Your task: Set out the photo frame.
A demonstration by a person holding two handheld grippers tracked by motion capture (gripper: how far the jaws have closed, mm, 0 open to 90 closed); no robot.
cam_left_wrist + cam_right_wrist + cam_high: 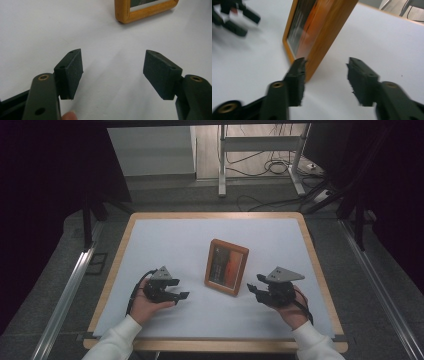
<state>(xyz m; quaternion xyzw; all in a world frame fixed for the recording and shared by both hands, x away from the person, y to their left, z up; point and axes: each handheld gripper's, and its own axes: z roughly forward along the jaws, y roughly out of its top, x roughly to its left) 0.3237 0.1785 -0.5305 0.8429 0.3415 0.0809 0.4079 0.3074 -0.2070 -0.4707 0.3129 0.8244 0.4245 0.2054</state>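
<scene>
A wooden picture frame (226, 266) lies flat on the white table top (190, 245), a little right of centre. My left gripper (181, 298) is held to its left, open with nothing between the jaws; the frame's corner (145, 10) shows beyond it. My right gripper (253, 288) is held just right of the frame's near right corner, open, its jaws pointing at the frame's edge (322, 37). In the right gripper view one pad (297, 75) sits close to the frame's near corner, and the other gripper (233, 17) is blurred at the top left.
The table has a wooden rim (125, 240). Beyond it is grey floor with a metal desk leg (221, 160) and loose cables (270, 167). Dark curtains hang at both sides. Metal rails (65, 290) run along the floor beside the table.
</scene>
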